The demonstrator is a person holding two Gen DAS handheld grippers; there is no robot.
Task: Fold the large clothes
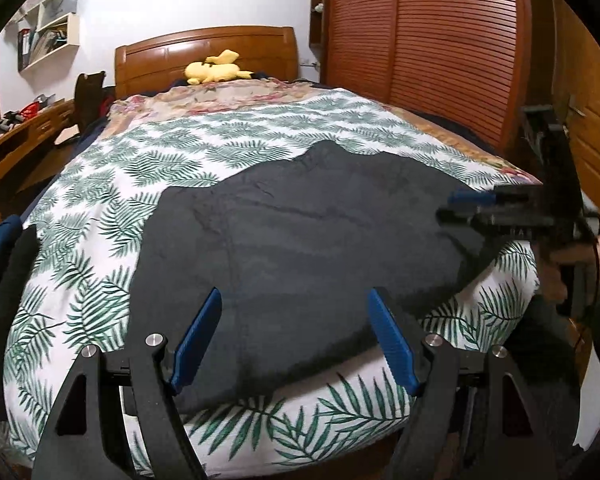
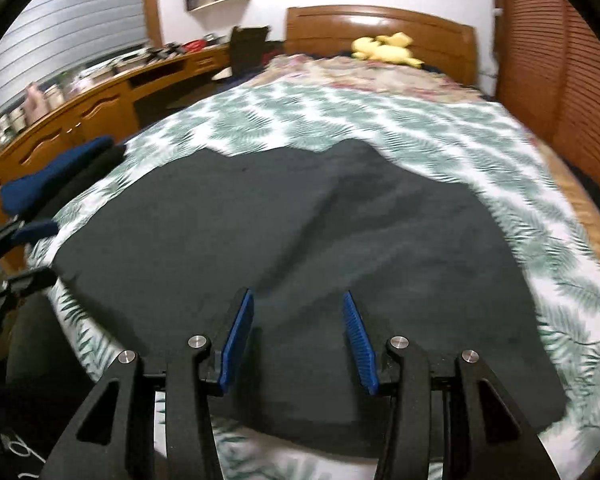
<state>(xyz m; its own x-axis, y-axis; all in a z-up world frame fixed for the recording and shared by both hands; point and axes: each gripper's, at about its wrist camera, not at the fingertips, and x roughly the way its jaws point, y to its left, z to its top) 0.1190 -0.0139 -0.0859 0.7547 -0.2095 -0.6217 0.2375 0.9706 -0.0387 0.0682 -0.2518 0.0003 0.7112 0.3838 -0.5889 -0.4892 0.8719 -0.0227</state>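
Note:
A large dark grey garment (image 1: 292, 248) lies spread flat on the bed's leaf-print cover (image 1: 100, 208); it also shows in the right wrist view (image 2: 300, 240). My left gripper (image 1: 294, 300) is open and empty, hovering over the garment's near edge. My right gripper (image 2: 298, 300) is open and empty above the garment's near part. The right gripper also shows in the left wrist view (image 1: 460, 206) at the garment's right edge, held by a hand. The left gripper shows at the left edge of the right wrist view (image 2: 24, 248), beside the garment's left corner.
A yellow plush toy (image 1: 216, 70) lies by the wooden headboard (image 1: 208, 52). A wooden wardrobe (image 1: 420, 40) stands right of the bed. A cluttered wooden desk (image 2: 80, 108) runs along the left. Dark blue and black clothes (image 2: 52, 180) lie at the bed's left edge.

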